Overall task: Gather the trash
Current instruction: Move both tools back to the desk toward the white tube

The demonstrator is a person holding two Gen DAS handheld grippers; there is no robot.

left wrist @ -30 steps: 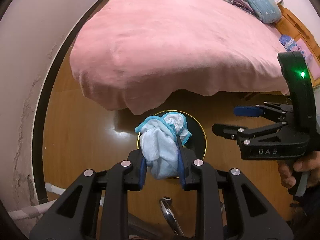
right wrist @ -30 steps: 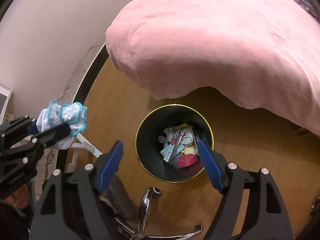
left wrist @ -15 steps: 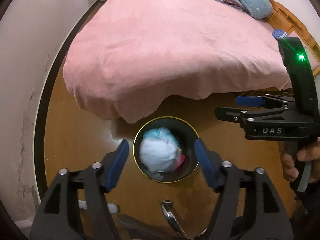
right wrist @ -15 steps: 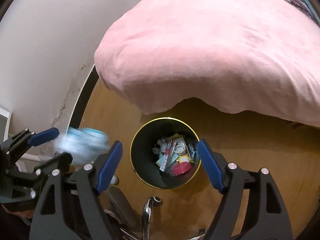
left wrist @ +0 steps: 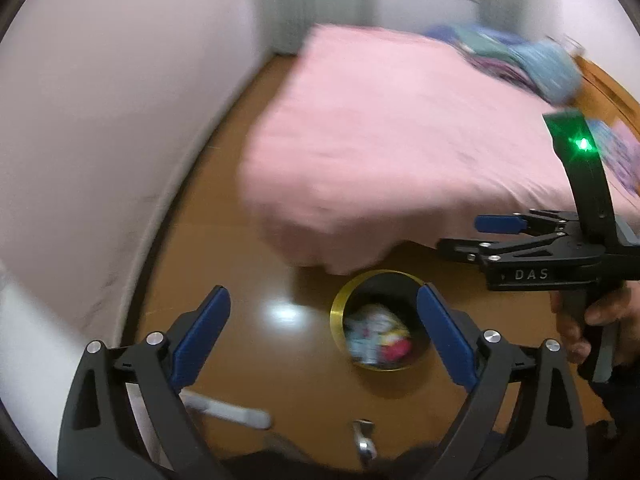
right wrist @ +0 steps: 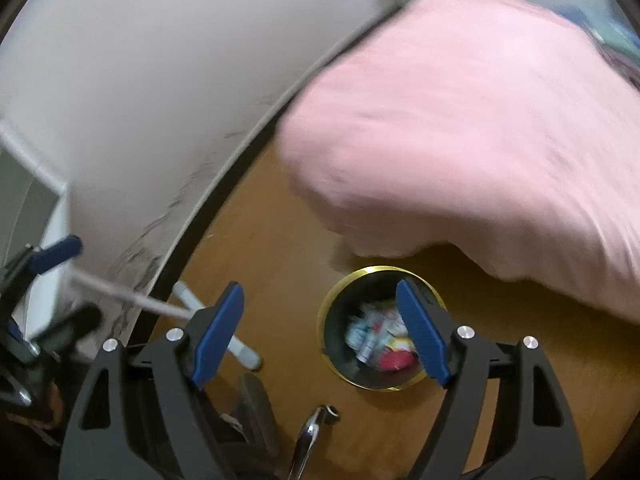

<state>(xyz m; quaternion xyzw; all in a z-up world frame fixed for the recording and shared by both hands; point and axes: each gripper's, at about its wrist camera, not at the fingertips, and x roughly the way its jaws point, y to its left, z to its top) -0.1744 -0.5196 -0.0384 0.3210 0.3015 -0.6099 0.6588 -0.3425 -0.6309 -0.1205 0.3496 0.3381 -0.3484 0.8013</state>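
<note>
A black trash bin with a gold rim [left wrist: 338, 312] [right wrist: 326, 312] stands on the wooden floor by the bed's corner. Inside it lies the white and light-blue crumpled wad [left wrist: 366, 334] [right wrist: 362, 336] on top of other litter. My left gripper [left wrist: 322, 322] is high above the floor, its jaws still opening, with nothing between them. My right gripper [right wrist: 320, 320] is open and empty above the bin; in the left wrist view the right gripper [left wrist: 468, 236] shows from the side, held by a hand [left wrist: 580, 328]. The left gripper [right wrist: 60, 276] shows blurred at the left edge.
A bed with a pink cover [left wrist: 400, 152] [right wrist: 480, 140] overhangs the floor just behind the bin. A white wall [left wrist: 100, 120] runs along the left. White tubes [right wrist: 224, 328] and a chrome chair base [right wrist: 312, 432] lie near the bottom. Folded clothes [left wrist: 532, 60] sit at the bed's far end.
The left gripper opened and dropped the white and blue wad into the bin. Both grippers then rose and tilted up, so the bin looks smaller and lower in both views.
</note>
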